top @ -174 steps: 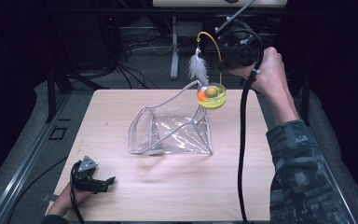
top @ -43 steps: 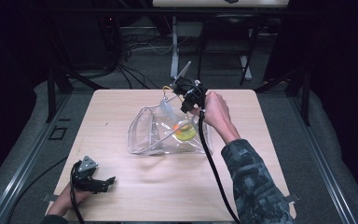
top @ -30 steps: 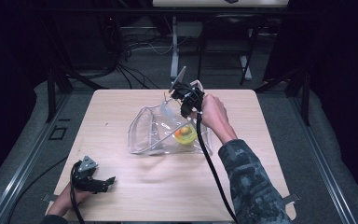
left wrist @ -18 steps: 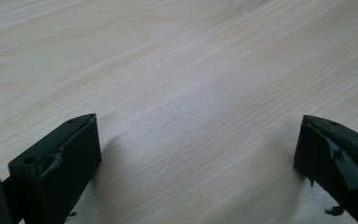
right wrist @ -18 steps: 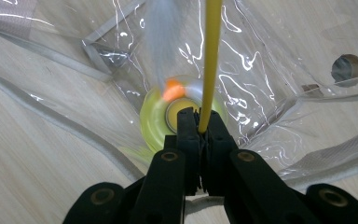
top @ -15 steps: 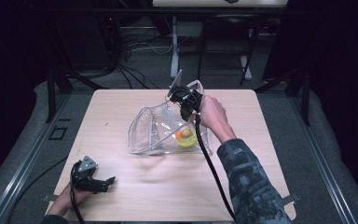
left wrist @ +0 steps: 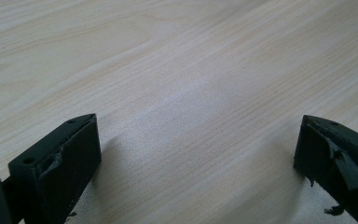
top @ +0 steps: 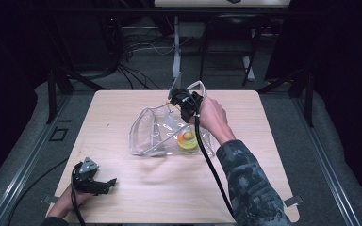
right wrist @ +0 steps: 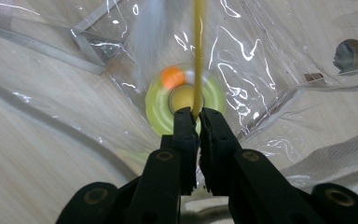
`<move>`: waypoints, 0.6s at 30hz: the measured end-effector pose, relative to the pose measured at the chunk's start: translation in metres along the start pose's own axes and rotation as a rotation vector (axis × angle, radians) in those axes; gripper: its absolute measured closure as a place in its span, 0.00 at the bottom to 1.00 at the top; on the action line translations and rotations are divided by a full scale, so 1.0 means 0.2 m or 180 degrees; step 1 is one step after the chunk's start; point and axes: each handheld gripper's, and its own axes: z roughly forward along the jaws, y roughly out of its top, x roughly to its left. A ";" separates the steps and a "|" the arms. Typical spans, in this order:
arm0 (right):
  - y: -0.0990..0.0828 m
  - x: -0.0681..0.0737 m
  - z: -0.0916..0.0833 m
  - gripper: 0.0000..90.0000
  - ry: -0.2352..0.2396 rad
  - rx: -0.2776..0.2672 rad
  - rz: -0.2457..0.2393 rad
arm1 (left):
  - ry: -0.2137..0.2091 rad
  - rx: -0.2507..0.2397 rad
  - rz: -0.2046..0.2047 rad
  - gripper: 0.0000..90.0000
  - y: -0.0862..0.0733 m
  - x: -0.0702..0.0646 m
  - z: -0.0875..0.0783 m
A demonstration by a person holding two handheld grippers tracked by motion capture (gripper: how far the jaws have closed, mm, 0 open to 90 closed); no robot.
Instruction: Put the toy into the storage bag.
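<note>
One yellow toy (stalk pinched by right gripper) inside clear bag.

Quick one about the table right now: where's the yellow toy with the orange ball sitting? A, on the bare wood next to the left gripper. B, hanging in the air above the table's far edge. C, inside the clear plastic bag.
C: the high view shows the yellow toy lying inside the clear plastic bag, and the right gripper looks down on it through the bag's opening.
</note>
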 end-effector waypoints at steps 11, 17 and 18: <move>-0.03 0.00 -0.16 0.80 -0.0010 -0.0320 0.0016 | 0.0000 0.0001 0.0001 0.00 0.00 0.00 0.00; -0.06 -0.01 -0.26 0.70 0.0029 -0.0556 0.0062 | 0.0000 0.0000 -0.0001 0.00 0.00 0.00 0.00; -0.07 -0.01 -0.28 0.66 0.0017 -0.0600 0.0072 | 0.0000 0.0000 0.0000 0.00 0.00 0.00 0.00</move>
